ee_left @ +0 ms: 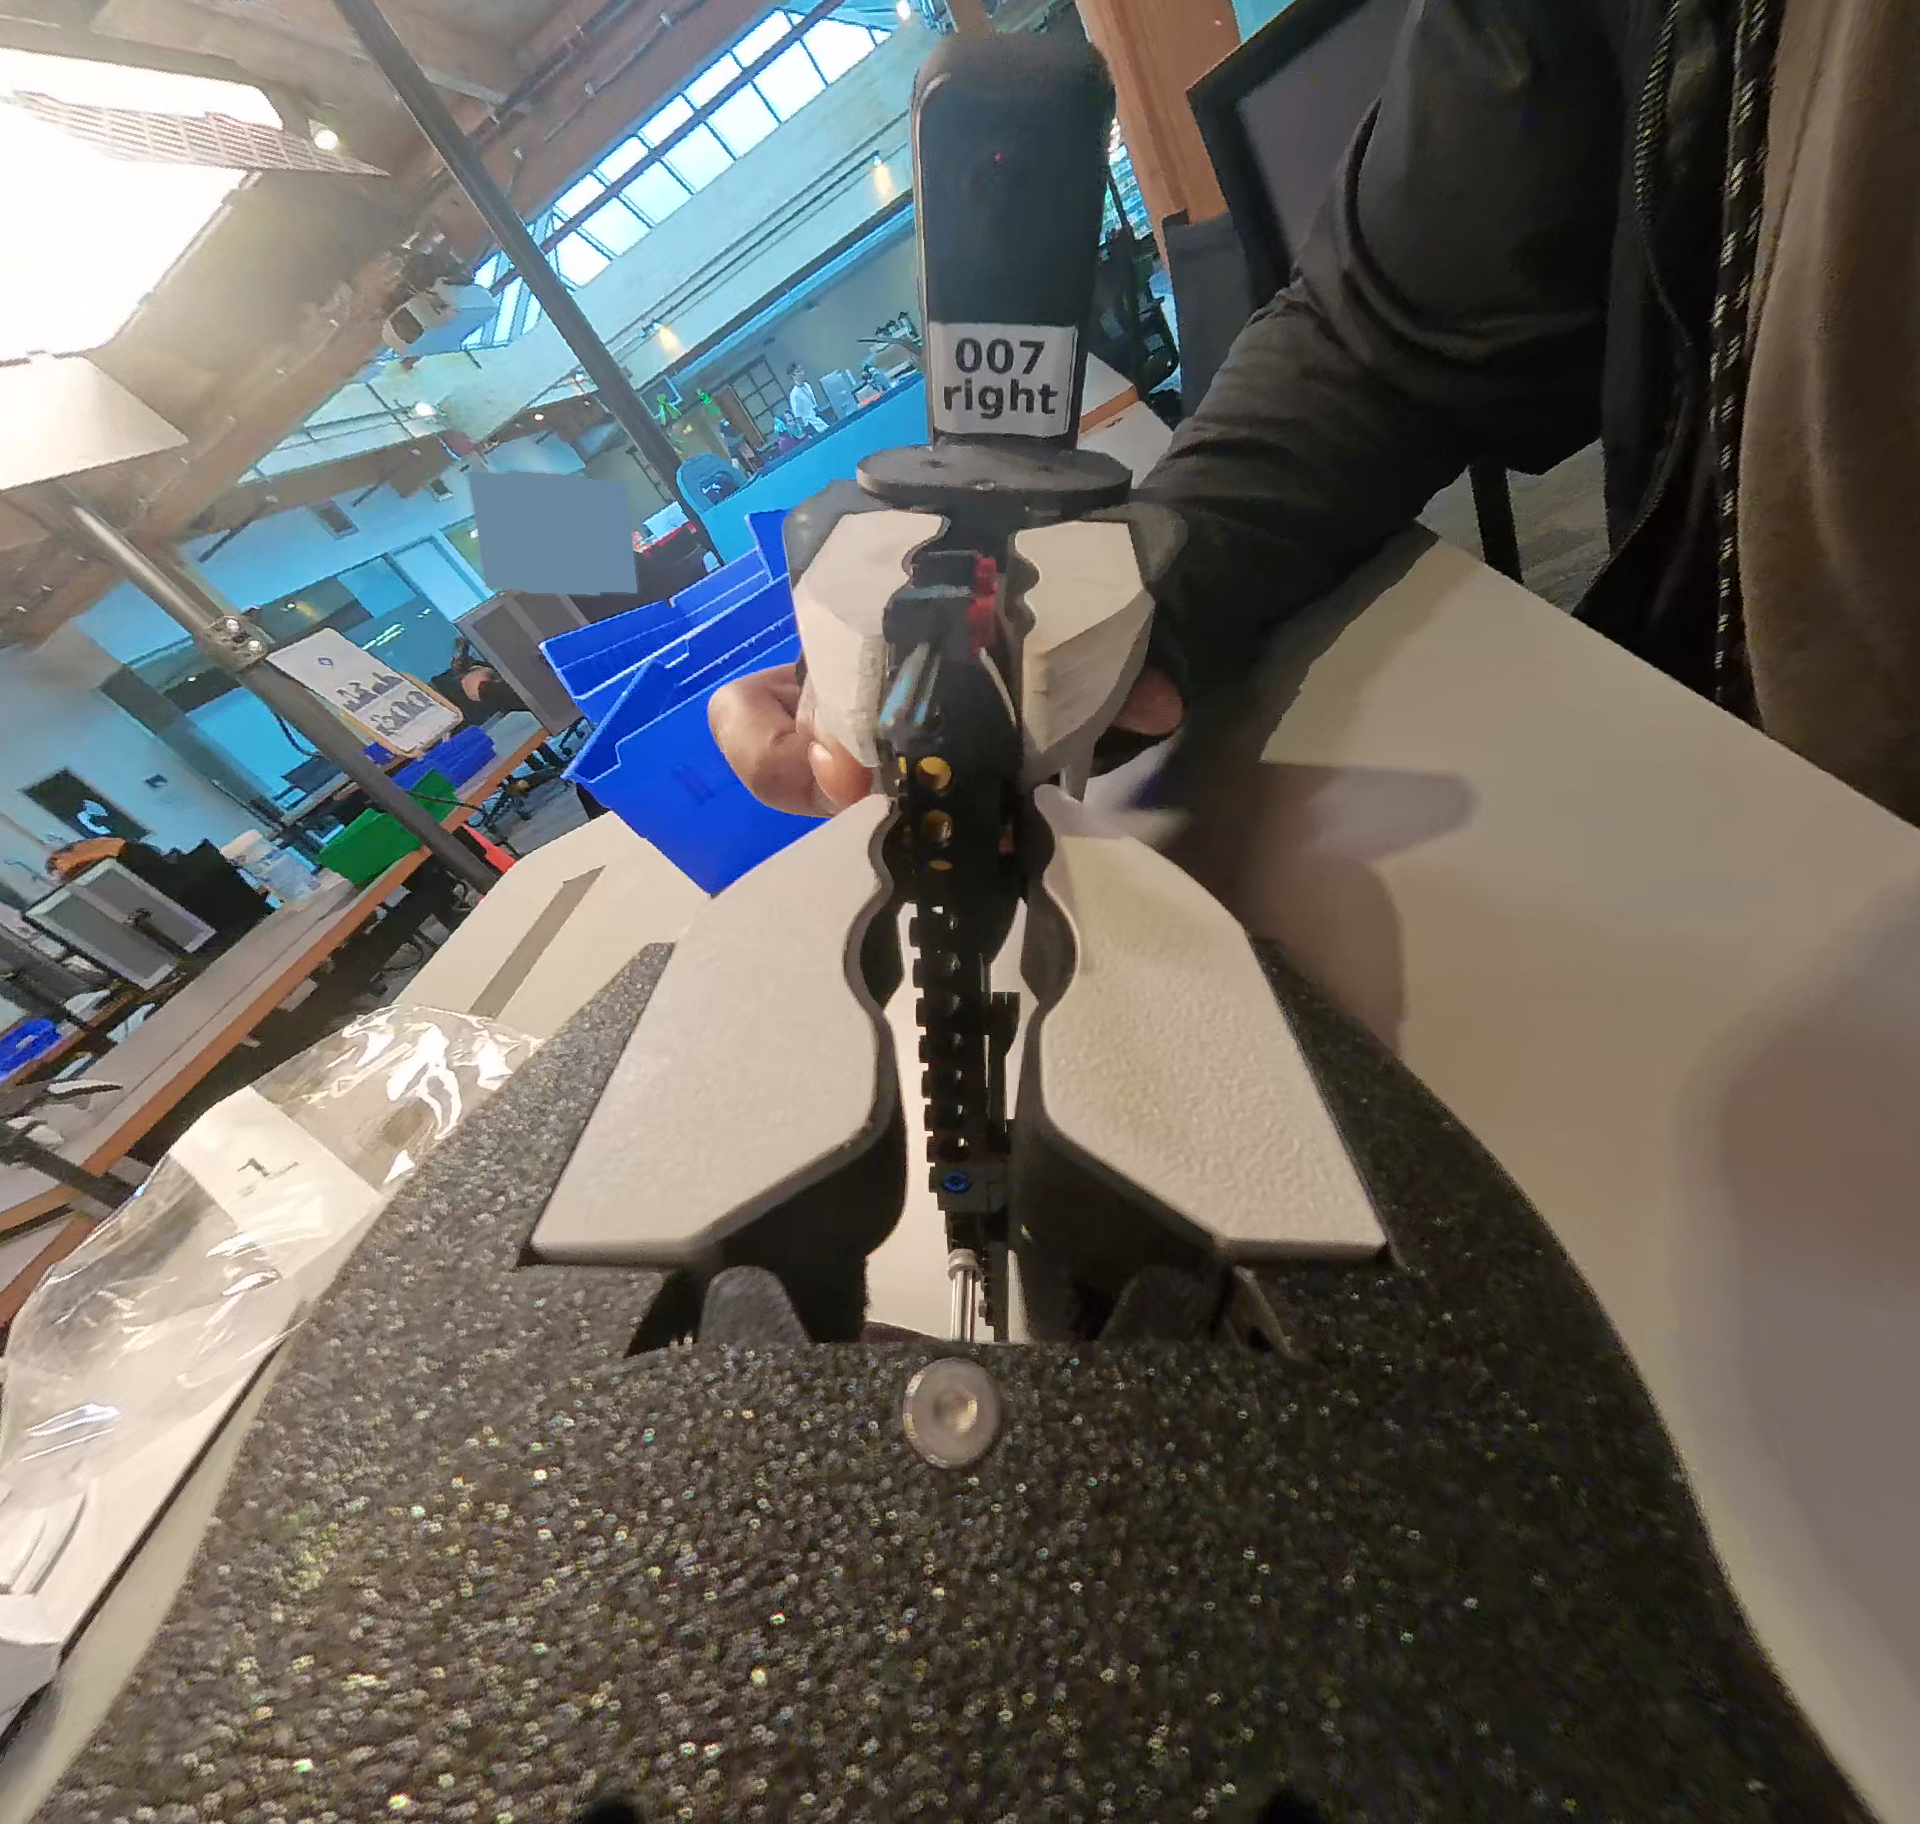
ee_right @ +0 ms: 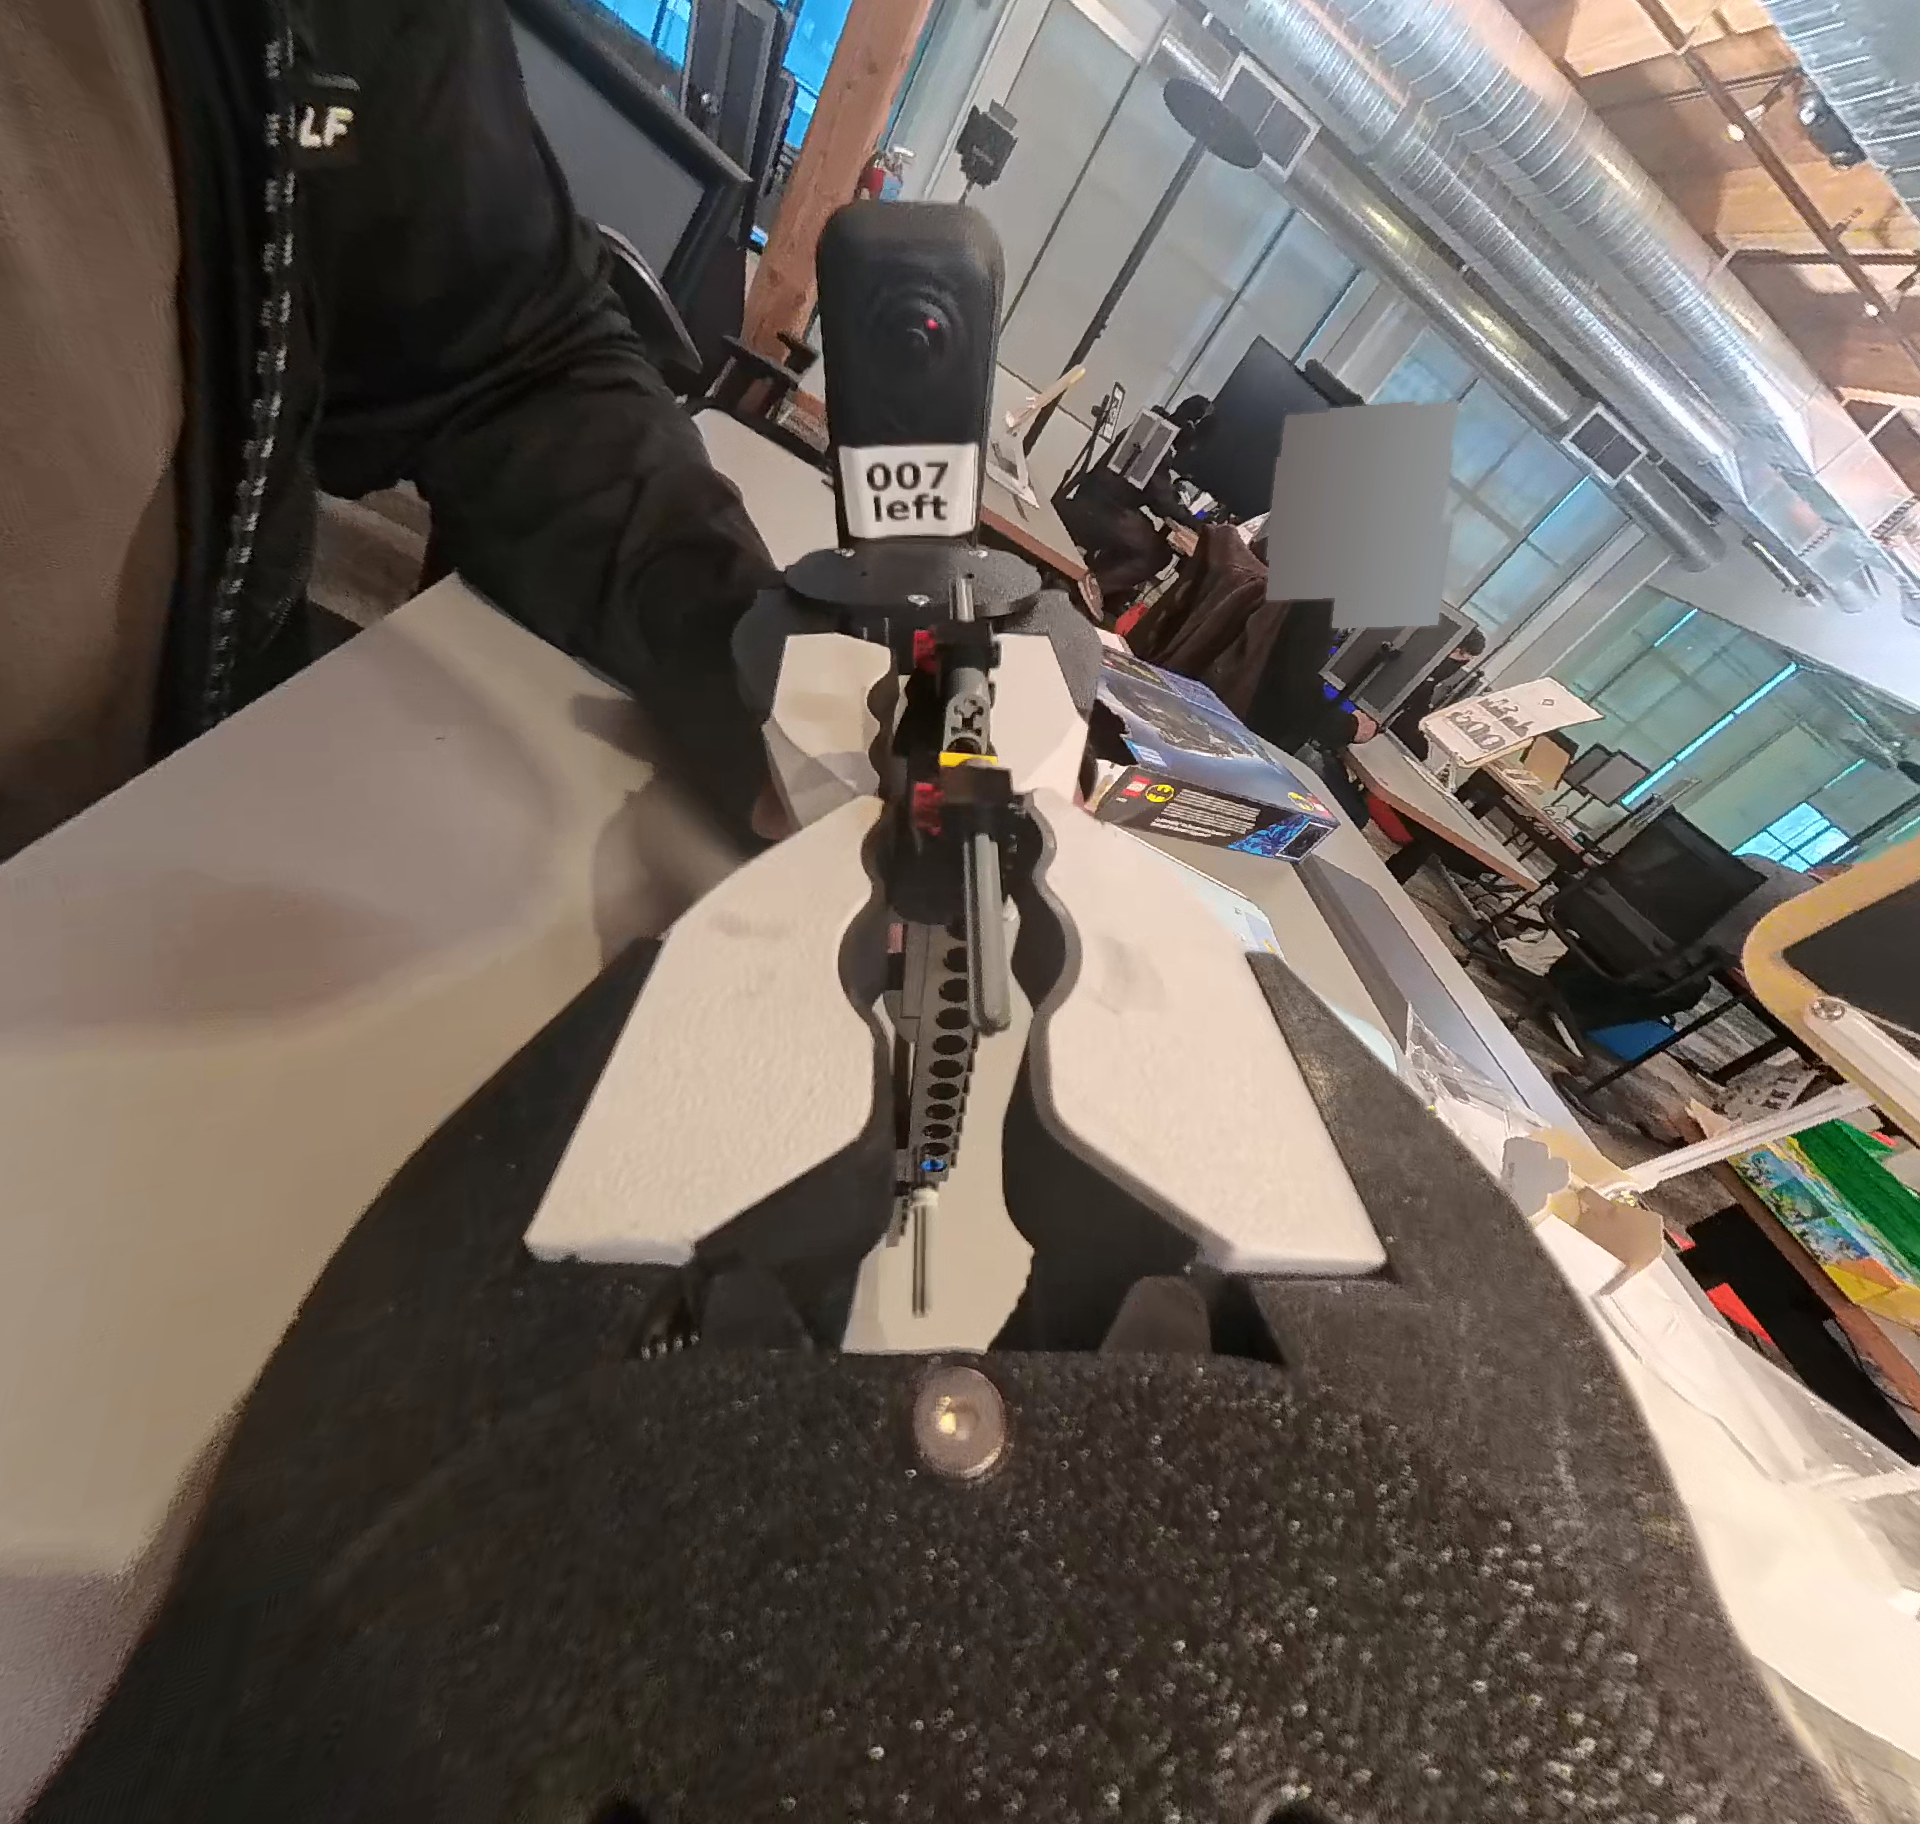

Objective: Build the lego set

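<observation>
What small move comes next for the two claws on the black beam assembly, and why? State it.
Probably a small steady push of the right claw toward the left claw. Both are closed on the same long black beam assembly, facing each other above the white table. A grey axle lies along the beam, so seating it looks likely, though the joint is hard to see.

Two tools (ee_left: 956, 787) (ee_right: 961, 818), one brick assembly (ee_left: 951, 943), one printed box (ee_right: 1216, 787).
</observation>
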Action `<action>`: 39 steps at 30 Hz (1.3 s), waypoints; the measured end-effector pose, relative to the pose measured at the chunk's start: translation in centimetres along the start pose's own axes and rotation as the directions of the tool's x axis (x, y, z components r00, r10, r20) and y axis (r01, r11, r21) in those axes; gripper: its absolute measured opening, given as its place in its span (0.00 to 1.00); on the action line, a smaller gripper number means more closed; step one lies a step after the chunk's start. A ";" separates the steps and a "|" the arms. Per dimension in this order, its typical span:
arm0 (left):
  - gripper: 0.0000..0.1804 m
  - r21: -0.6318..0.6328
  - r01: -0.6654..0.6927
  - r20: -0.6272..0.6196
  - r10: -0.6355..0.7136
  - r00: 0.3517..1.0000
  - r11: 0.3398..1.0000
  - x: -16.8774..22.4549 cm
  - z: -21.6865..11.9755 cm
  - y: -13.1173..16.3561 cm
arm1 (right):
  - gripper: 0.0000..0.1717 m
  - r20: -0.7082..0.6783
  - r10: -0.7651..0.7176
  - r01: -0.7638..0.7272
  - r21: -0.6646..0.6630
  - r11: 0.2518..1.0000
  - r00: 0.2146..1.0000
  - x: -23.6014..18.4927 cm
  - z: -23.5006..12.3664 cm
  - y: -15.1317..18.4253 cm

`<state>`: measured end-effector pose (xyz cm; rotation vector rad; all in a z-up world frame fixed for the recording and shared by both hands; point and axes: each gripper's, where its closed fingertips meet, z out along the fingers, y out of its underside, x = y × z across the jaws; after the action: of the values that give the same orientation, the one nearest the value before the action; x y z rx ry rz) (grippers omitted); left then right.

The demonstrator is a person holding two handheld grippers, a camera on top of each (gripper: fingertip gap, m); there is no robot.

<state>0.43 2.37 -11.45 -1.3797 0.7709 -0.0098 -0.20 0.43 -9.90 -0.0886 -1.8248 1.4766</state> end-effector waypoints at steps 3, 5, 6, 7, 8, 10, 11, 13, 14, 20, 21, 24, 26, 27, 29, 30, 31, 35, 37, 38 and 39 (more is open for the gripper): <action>0.11 -0.012 -0.011 0.001 0.011 1.000 1.000 0.0 0.1 0.0 | 0.11 0.006 -0.009 0.009 -0.017 1.000 1.000 0.0 -0.1 0.0; 0.11 -0.036 -0.018 0.010 0.018 1.000 0.999 -0.2 0.1 0.2 | 0.14 -0.014 -0.018 0.018 -0.027 0.999 1.000 0.3 -0.3 0.1; 0.11 -0.045 -0.023 0.019 0.024 1.000 0.999 -0.3 0.0 0.3 | 0.15 -0.025 -0.018 0.017 -0.025 1.000 1.000 0.5 -0.4 0.0; 0.11 -0.059 -0.024 0.028 0.026 0.999 0.998 -0.5 0.0 0.5 | 0.17 -0.033 -0.012 0.012 -0.023 1.000 0.999 0.7 -0.5 -0.1; 0.11 -0.067 -0.028 0.035 0.030 0.999 0.997 -0.6 -0.1 0.6 | 0.19 -0.042 -0.009 0.007 -0.027 1.000 0.999 0.8 -0.7 -0.1; 0.11 -0.109 -0.061 0.065 0.068 0.996 0.992 -1.1 -0.2 1.0 | 0.21 -0.067 -0.024 0.020 -0.070 0.997 0.997 1.2 -1.1 0.3; 0.11 -0.144 -0.092 0.082 0.104 0.991 0.985 -1.5 -0.4 1.3 | 0.21 -0.085 -0.043 0.034 -0.104 0.994 0.995 1.5 -1.3 0.7; 0.11 -0.235 -0.158 0.131 0.192 0.973 0.959 -2.6 -0.8 2.0 | 0.22 -0.129 -0.107 0.080 -0.200 0.977 0.986 2.2 -1.9 1.6; 0.11 -0.292 -0.203 0.146 0.253 0.956 0.935 -3.2 -1.0 2.5 | 0.21 -0.150 -0.161 0.118 -0.259 0.959 0.975 2.5 -2.2 2.1; 0.11 -0.569 -0.394 0.106 0.540 0.835 0.722 -4.5 -1.5 4.4 | 0.21 -0.149 -0.490 0.354 -0.518 0.779 0.859 3.5 -2.4 3.6; 0.11 -0.586 -0.410 0.095 0.562 0.822 0.699 -4.4 -1.4 4.5 | 0.21 -0.139 -0.520 0.375 -0.541 0.753 0.843 3.5 -2.2 3.8; 0.11 -0.611 -0.448 0.062 0.604 0.794 0.652 -4.0 -1.1 4.5 | 0.20 -0.104 -0.585 0.429 -0.581 0.692 0.804 2.8 -1.6 4.3; 0.11 -0.633 -0.471 0.041 0.634 0.772 0.615 -3.9 -1.1 4.7 | 0.17 -0.099 -0.606 0.446 -0.587 0.676 0.789 2.5 -1.2 4.4; 0.10 -0.638 -0.479 0.034 0.644 0.764 0.603 -3.8 -1.0 4.7 | 0.16 -0.105 -0.616 0.449 -0.590 0.671 0.781 2.5 -1.1 4.4; 0.11 -0.647 -0.487 0.027 0.656 0.754 0.587 -3.8 -0.9 4.7 | 0.14 -0.099 -0.636 0.462 -0.604 0.649 0.766 2.5 -1.0 4.7; 0.10 -0.645 -0.494 0.023 0.661 0.750 0.583 -3.8 -0.9 4.6 | 0.13 -0.094 -0.648 0.471 -0.610 0.637 0.756 2.5 -1.0 4.8; 0.10 -0.645 -0.496 0.020 0.662 0.750 0.582 -3.7 -0.8 4.6 | 0.11 -0.094 -0.660 0.481 -0.610 0.629 0.745 2.5 -1.0 4.8; 0.10 -0.646 -0.501 0.013 0.664 0.747 0.576 -3.5 -0.9 4.8 | 0.10 -0.086 -0.693 0.514 -0.607 0.606 0.716 2.5 -0.9 4.9; 0.10 -0.641 -0.503 0.013 0.663 0.748 0.580 -3.5 -0.9 4.7 | 0.10 -0.080 -0.698 0.525 -0.601 0.603 0.711 2.4 -0.9 4.9; 0.10 -0.640 -0.508 0.011 0.668 0.744 0.576 -3.4 -0.8 4.7 | 0.10 -0.075 -0.694 0.524 -0.600 0.605 0.716 2.3 -0.9 4.9; 0.10 -0.639 -0.514 0.011 0.675 0.738 0.572 -3.4 -0.8 4.6 | 0.09 -0.071 -0.688 0.522 -0.597 0.609 0.722 2.3 -0.9 4.8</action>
<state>-4.51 4.20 -13.87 -1.5913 1.0436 1.0376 -3.15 3.87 -12.82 0.0464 -1.7153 0.4001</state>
